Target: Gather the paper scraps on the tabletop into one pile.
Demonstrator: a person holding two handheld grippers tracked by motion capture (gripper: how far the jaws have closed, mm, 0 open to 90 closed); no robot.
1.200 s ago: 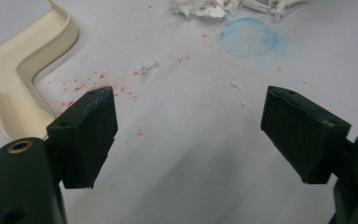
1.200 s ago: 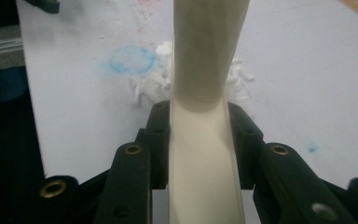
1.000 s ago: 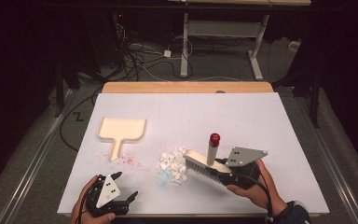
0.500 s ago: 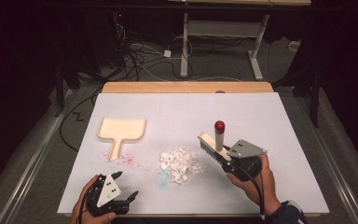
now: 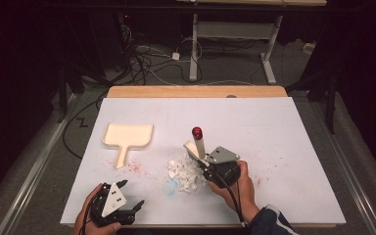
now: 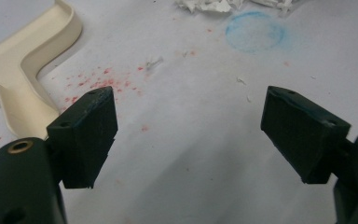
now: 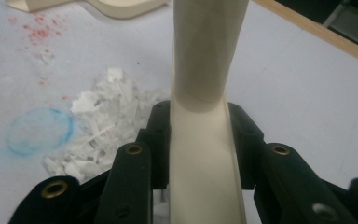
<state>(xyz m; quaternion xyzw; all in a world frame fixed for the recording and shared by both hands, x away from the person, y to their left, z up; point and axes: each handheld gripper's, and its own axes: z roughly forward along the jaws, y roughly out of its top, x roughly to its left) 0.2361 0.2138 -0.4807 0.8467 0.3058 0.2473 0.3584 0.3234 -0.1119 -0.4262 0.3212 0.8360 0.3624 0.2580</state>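
Observation:
A cream brush [image 5: 199,142] with a red-tipped handle stands tilted at the right edge of a pile of white paper scraps [image 5: 186,171]. My right gripper [image 5: 208,164] is shut on the brush; in the right gripper view the cream handle [image 7: 205,93] is clamped between the jaws, scraps [image 7: 107,112] to its left. A cream dustpan [image 5: 127,135] lies flat at the left, apart from the pile. My left gripper [image 5: 131,193] rests open near the front edge, nothing between its jaws [image 6: 191,121]; the dustpan handle [image 6: 28,60] lies ahead at left.
A blue chalk circle [image 5: 170,186] marks the white sheet just left of the pile. Red speckles [image 5: 136,168] stain the sheet below the dustpan. A wooden table edge [image 5: 196,91] runs along the far side, with cables and table legs on the floor beyond.
The right gripper lifted the brush off the table to the right, then swung it back left against the pile, handle more upright. The scraps are bunched tighter. The left gripper stayed still.

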